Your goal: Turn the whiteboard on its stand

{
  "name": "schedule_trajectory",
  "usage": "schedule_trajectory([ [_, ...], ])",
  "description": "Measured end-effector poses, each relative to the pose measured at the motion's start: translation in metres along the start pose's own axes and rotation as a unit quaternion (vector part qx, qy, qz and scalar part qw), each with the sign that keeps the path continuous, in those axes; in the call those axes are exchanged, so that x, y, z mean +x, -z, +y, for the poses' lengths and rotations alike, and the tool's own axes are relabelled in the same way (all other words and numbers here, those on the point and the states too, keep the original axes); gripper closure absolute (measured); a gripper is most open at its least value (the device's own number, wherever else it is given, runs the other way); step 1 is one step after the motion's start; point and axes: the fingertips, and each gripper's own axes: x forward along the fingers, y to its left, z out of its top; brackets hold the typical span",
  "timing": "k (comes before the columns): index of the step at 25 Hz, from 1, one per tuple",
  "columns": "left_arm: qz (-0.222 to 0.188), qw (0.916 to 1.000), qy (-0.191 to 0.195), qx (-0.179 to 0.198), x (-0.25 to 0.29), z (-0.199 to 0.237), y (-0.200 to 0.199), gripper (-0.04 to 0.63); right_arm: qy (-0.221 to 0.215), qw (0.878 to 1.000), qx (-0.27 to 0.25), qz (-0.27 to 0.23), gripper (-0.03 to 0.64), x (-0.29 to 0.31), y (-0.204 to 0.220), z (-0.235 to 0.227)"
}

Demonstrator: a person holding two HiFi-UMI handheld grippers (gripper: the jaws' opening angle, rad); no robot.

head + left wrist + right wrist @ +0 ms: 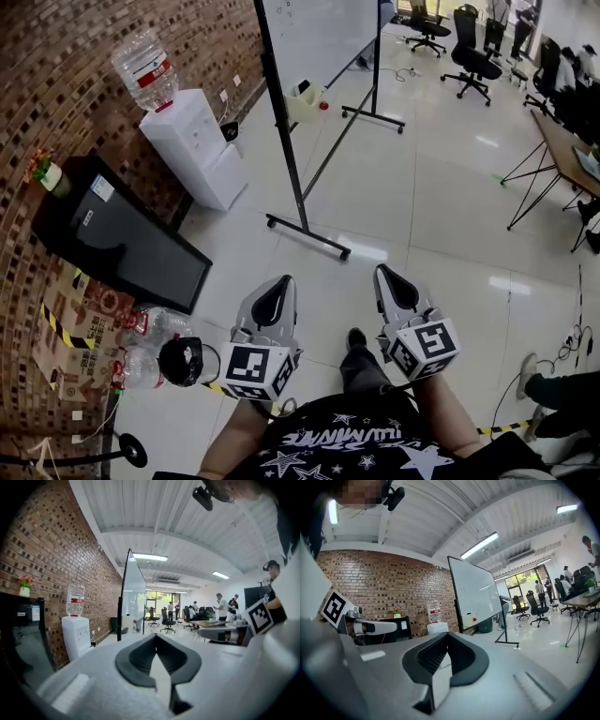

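Note:
The whiteboard (319, 33) stands a few steps ahead on a black wheeled stand (298, 187), with a small tray holding a red item on its lower edge. The left gripper view shows the whiteboard (133, 590) nearly edge-on; in the right gripper view the whiteboard (473, 592) shows its white face. My left gripper (277, 292) and right gripper (395, 281) are held side by side low in front of the person's body, well short of the board. Both are shut with nothing between their fingers, as seen on the left gripper (156, 654) and the right gripper (446, 654).
A white water dispenser (195, 142) with a bottle stands against the brick wall left of the board. A black cabinet (122, 239) and spare water bottles (150, 342) lie nearer on the left. Office chairs (472, 52) and a trestle table (561, 141) are to the right.

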Motion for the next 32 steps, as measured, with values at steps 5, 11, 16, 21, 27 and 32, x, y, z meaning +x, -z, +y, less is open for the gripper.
schedule_trajectory([
  [5, 0.003, 0.9998, -0.022, 0.000, 0.057, 0.013, -0.009, 0.592, -0.032, 0.999, -0.018, -0.004, 0.607, 0.049, -0.025, -0.037],
  [11, 0.000, 0.9988, -0.048, 0.013, 0.114, 0.023, -0.016, 0.592, -0.065, 0.997, -0.035, -0.013, 0.607, 0.099, -0.044, -0.069],
  [16, 0.003, 0.9981, -0.061, 0.008, 0.146, 0.021, -0.014, 0.592, -0.089, 0.995, -0.049, 0.000, 0.607, 0.126, -0.040, -0.088],
  [21, 0.002, 0.9958, -0.092, 0.003, 0.162, 0.041, -0.019, 0.592, -0.094, 0.995, -0.037, 0.004, 0.607, 0.146, -0.040, -0.104],
  [27, -0.008, 0.9951, -0.097, 0.015, 0.191, 0.070, -0.032, 0.592, -0.110, 0.993, -0.040, 0.008, 0.607, 0.184, -0.041, -0.099],
  [32, -0.009, 0.9959, -0.090, 0.006, 0.230, 0.098, -0.029, 0.592, -0.103, 0.994, -0.042, 0.007, 0.607, 0.212, -0.040, -0.109],
])
